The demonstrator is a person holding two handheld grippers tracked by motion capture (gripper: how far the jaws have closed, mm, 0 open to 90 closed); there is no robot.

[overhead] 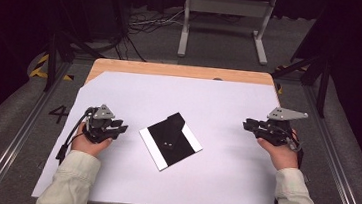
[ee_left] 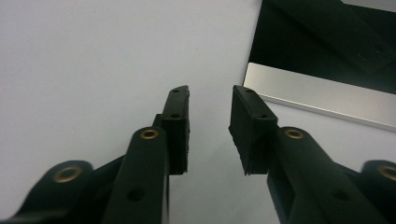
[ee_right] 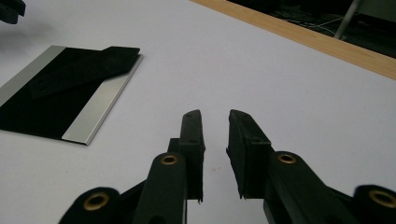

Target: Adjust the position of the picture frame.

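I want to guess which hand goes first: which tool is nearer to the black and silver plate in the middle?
Left. The left tool sits just beside the plate, its jaws open toward the near silver edge. The right tool is farther off across the white sheet, also open.

A lab or test bay is showing here: a wooden table (overhead: pixel 182 71) is sitting under a white sheet (overhead: pixel 218 110), dark curtains are hanging around, cables (overhead: pixel 146 23) are trailing over grey floor, hazard tape (overhead: pixel 39 66) is marking it
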